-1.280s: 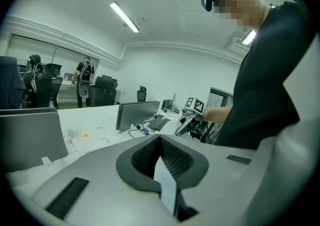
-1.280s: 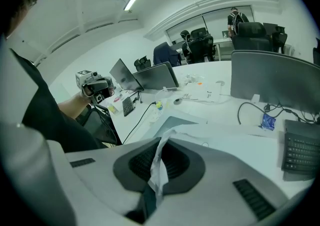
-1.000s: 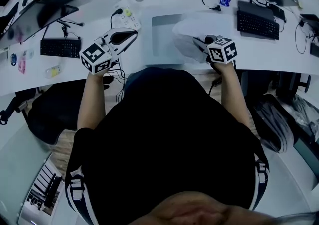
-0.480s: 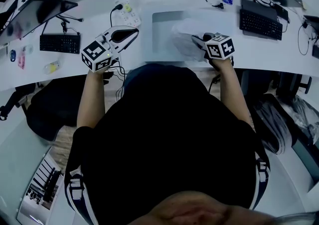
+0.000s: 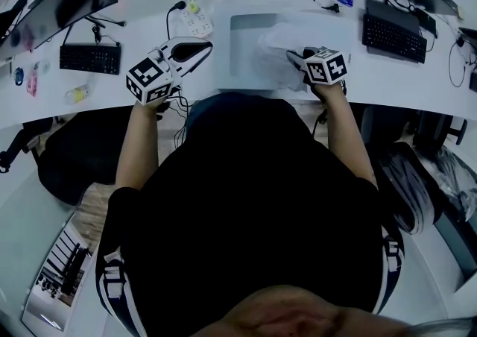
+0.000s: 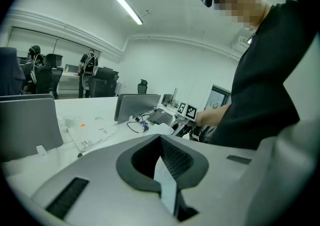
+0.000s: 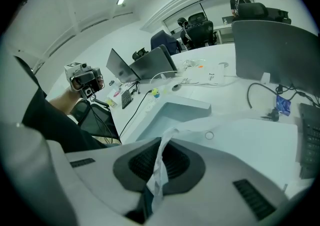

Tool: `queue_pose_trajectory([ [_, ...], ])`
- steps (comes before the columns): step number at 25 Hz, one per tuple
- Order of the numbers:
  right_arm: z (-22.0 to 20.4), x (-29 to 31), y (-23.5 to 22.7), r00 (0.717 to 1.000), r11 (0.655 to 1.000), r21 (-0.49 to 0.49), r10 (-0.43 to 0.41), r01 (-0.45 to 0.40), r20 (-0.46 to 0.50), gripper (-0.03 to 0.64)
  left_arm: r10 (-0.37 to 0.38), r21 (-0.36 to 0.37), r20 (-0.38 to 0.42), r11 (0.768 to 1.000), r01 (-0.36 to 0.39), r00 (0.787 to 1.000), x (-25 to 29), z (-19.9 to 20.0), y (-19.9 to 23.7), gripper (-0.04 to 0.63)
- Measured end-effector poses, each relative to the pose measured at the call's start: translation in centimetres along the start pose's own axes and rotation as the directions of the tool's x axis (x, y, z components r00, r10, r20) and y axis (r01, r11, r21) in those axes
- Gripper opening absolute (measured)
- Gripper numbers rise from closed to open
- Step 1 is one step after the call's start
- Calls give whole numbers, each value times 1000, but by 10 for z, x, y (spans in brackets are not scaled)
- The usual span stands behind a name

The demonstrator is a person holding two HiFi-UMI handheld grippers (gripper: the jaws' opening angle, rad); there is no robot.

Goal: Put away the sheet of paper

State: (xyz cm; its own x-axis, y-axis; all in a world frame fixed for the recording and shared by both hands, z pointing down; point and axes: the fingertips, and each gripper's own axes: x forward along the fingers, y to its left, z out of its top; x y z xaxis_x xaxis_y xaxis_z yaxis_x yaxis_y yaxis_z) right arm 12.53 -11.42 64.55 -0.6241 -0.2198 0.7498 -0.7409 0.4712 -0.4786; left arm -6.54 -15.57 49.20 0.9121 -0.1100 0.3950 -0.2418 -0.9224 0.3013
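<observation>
Carefully now: lower the sheet of paper [image 7: 240,140] flat into the grey tray [image 5: 242,52] without creasing it. The right gripper [image 7: 160,152] has its jaws pinched tight on the sheet's near edge. It spreads over the tray, upper centre of the head view, long axis roughly left to right. The left gripper [image 6: 161,145] has its jaws together, empty
</observation>
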Motion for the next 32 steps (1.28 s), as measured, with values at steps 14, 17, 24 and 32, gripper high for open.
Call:
queue_pose_trajectory([
  [14, -22, 18, -41, 999, 999, 31, -38, 39, -39, 15, -11, -21, -23, 1000, 10, 1000, 10, -5, -2, 21],
  [17, -25, 22, -48, 998, 998, 36, -42, 43, -42, 15, -9, -26, -26, 1000, 8, 1000, 11, -5, 0, 21],
  [24, -42, 25, -69, 994, 994, 82, -69, 77, -88, 15, -8, -33, -34, 999, 7, 999, 14, -6, 1, 21],
  [32, -56, 29, -85, 991, 989, 113, -77, 90, -113, 15, -8, -38, -38, 999, 6, 999, 19, -6, 2, 21],
])
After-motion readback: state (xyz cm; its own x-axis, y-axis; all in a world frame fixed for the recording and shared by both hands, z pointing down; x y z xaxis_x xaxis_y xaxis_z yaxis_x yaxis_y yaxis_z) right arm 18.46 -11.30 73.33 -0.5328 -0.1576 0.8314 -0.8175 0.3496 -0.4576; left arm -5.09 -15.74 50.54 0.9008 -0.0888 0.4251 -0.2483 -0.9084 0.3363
